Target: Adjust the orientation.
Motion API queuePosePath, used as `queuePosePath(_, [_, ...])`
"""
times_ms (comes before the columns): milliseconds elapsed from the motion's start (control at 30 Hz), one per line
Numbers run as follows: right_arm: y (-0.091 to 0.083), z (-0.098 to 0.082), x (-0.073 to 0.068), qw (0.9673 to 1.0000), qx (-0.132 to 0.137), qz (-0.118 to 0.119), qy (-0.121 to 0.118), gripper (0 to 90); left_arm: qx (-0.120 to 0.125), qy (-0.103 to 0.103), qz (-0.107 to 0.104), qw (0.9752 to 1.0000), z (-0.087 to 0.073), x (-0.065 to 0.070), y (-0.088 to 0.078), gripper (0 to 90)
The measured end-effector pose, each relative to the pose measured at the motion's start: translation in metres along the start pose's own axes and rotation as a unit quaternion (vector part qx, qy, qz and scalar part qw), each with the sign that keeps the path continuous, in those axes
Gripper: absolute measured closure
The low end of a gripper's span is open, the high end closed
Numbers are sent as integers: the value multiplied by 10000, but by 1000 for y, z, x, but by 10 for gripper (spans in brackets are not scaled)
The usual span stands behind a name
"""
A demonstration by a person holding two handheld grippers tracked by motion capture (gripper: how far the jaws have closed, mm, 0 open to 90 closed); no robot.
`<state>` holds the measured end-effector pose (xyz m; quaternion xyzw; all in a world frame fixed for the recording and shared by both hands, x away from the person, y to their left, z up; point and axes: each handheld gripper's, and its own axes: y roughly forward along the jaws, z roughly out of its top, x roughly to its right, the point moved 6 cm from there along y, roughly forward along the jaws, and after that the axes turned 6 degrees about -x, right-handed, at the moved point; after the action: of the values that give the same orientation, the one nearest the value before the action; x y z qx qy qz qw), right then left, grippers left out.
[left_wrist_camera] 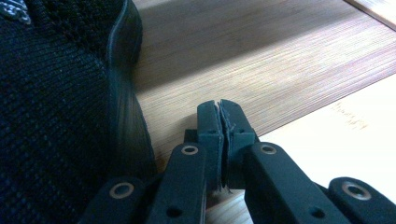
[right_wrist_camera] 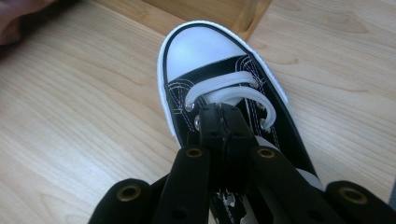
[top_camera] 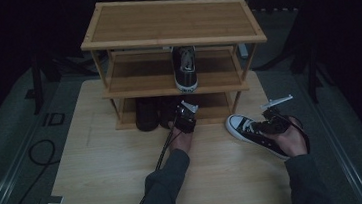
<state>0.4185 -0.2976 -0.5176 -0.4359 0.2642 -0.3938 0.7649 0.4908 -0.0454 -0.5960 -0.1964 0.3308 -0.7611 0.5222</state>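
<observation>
Sneaker [right_wrist_camera: 224,88], black canvas with white toe cap and white laces, lying on the table [top_camera: 106,184] in front of the rack [top_camera: 173,37], just off the rack's lower right corner. Its long axis runs straight away from the right gripper [right_wrist_camera: 224,114] in the right gripper view: toe cap at the far end, pointing toward the rack's corner post, heel hidden beneath the gripper body. In the high view the same sneaker [top_camera: 244,128] lies slantwise, toe up and left, heel under the right hand [top_camera: 288,139].

Right gripper: jaws brought together over the laced throat of the sneaker, tips at the second lace row. They appear to pinch the tongue or a lace; what exactly lies between the pads cannot be told, since the tips cover it.

Left gripper [left_wrist_camera: 220,116]: jaws closed on nothing, tips hovering over the bottom shelf [left_wrist_camera: 261,60] of the rack. A black knit shoe [left_wrist_camera: 56,107] stands just beside it on that shelf, at its left, apart from the pads.

Rack contents: 1 matching sneaker [top_camera: 184,67] on the middle shelf, toe toward the person; dark shoes [top_camera: 146,114] on the bottom shelf.

Governing relation: the sneaker sits directly under the right gripper, aligned with it, so the right hand is the nearer one. A lift toward the middle shelf would likely carry the toe first, up and to that gripper's left.
</observation>
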Motion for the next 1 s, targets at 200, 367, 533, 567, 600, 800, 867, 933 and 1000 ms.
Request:
queuePosePath(200, [0, 2, -5, 9999, 40, 97, 37, 896, -1, 5, 1, 10000, 0, 0, 0, 879])
queuePosePath(367, [5, 8, -16, 9996, 57, 286, -43, 899, -2, 0, -1, 10000, 0, 0, 0, 879])
queuePosePath(533, [-8, 33, -41, 9945, 556, 876, -114, 900, 0, -4, -4, 10000, 0, 0, 0, 879])
queuePosePath(567, [-11, 39, -45, 9958, 523, 720, -233, 900, -11, -9, -16, 10000, 0, 0, 0, 879])
queuePosePath(600, [-14, 45, -50, 9951, 534, 769, -326, 900, -8, -16, -13, 10000, 0, -1, 0, 879])
queuePosePath(800, [-17, 53, -57, 9955, 512, 633, -491, 900, -15, -30, -14, 10000, -1, -1, 0, 878])
queuePosePath(867, [-14, 49, -54, 9957, 474, 641, -463, 900, -20, -26, -17, 10000, -1, -1, -1, 878])
queuePosePath(933, [-10, 44, -50, 9965, 430, 583, -419, 900, -21, -24, -16, 10000, -1, -1, -1, 879])
queuePosePath(1000, [-9, 38, -45, 9973, 390, 506, -369, 900, -17, -22, -12, 10000, -1, -1, -1, 878])
